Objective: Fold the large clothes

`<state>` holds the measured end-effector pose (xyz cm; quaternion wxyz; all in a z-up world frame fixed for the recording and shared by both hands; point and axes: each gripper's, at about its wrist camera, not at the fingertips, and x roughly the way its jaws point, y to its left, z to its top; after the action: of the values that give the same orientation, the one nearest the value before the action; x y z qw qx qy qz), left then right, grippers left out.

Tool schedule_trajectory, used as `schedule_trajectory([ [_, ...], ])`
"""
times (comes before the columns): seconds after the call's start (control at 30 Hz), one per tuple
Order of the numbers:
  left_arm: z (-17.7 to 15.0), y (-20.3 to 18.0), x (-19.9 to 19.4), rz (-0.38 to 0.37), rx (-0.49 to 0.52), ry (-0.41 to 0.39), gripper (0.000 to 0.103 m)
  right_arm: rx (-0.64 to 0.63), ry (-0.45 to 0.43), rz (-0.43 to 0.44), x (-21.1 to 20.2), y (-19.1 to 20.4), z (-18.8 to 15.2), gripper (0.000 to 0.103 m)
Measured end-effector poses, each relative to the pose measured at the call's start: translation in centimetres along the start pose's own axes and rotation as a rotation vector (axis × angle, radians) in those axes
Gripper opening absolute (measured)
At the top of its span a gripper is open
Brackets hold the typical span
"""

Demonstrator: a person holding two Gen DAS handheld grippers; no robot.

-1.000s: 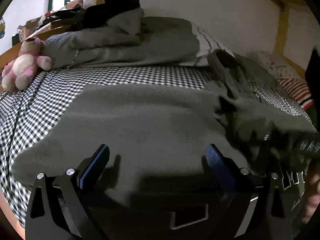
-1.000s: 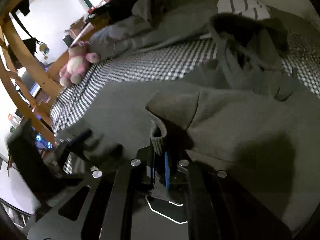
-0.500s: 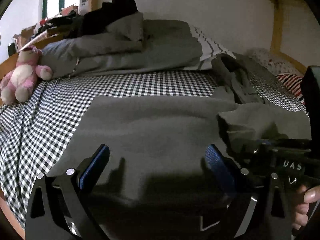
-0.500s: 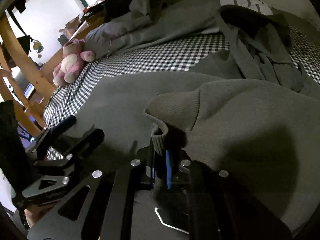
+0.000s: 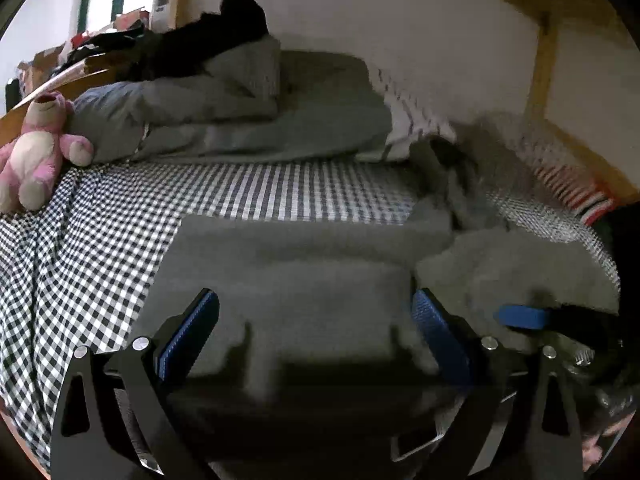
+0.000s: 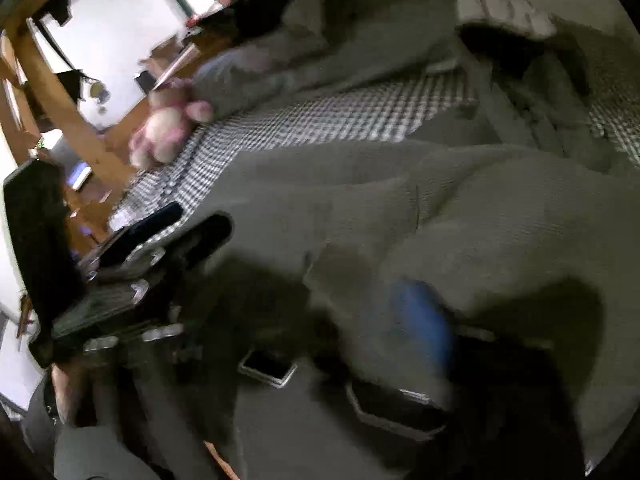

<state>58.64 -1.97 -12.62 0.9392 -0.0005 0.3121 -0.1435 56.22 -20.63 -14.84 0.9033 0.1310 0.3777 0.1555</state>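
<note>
1. No readable writing anywhere.
2. Grey sweater (image 5: 304, 280) lies flat on the checked bed (image 5: 80, 248).
3. Left tool (image 5: 312, 332) gapes empty.
4. Right tool (image 6: 320, 320), blurry, has just sprung open, cuff released.

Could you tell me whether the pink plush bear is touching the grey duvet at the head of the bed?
Touching: in the left wrist view, the pink plush bear leans its paw against the grey duvet.

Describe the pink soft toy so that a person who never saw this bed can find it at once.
Start from the bed with the black-and-white checked sheet. Follow it to the wooden rail beside the grey bedding. The pink soft toy leans there, the only pink, furry thing among grey and black cloth.
</note>
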Motion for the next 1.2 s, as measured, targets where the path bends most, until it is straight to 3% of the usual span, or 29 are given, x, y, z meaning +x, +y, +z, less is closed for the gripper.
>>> schedule_trajectory([
  [0.1,0.6,-1.4,-0.5,-0.048,0.006,-0.007,0.096,0.018,-0.047,0.013,-4.6,-0.9,-0.6,0.099],
  [0.23,0.5,-5.9,0.8,-0.113,0.093,0.034,0.096,0.166,-0.064,-0.003,-9.5,-4.8,-1.7,0.099],
  [0.33,-0.6,-8.7,2.8,-0.144,0.149,0.088,0.096,0.271,-0.074,-0.087,-12.8,-8.7,-4.2,0.099],
  [0.43,-1.9,-11.2,5.0,-0.145,0.187,0.140,0.096,0.371,-0.059,-0.116,-14.3,-11.5,-7.0,0.099],
  [0.53,-2.7,-12.1,7.2,-0.150,0.170,0.202,0.096,0.463,-0.038,-0.088,-14.5,-13.7,-9.3,0.099],
  [0.67,-3.5,-11.5,9.1,-0.172,0.113,0.241,0.096,0.581,-0.108,-0.053,-14.8,-16.3,-10.8,0.095],
  [0.73,-3.8,-11.3,9.4,-0.174,0.112,0.239,0.096,0.706,-0.146,-0.020,-14.8,-18.9,-11.0,0.075],
  [0.87,-4.5,-11.9,9.2,-0.145,0.149,0.226,0.096,0.854,-0.226,-0.033,-14.6,-22.5,-10.7,0.047],
  [0.93,-4.6,-11.8,9.0,-0.140,0.157,0.222,0.096,0.919,-0.252,-0.053,-14.9,-23.6,-10.8,0.016],
  [1.0,-4.6,-11.6,8.9,-0.142,0.155,0.222,0.096,0.968,-0.281,-0.061,-15.6,-24.2,-11.6,0.011],
  [1.13,-4.7,-11.5,9.0,-0.139,0.159,0.216,0.097,1.024,-0.235,-0.111,-16.0,-25.4,-14.8,0.008],
  [1.2,-4.8,-11.6,9.1,-0.137,0.162,0.216,0.097,0.991,-0.242,-0.092,-15.6,-25.8,-15.8,0.006],
])
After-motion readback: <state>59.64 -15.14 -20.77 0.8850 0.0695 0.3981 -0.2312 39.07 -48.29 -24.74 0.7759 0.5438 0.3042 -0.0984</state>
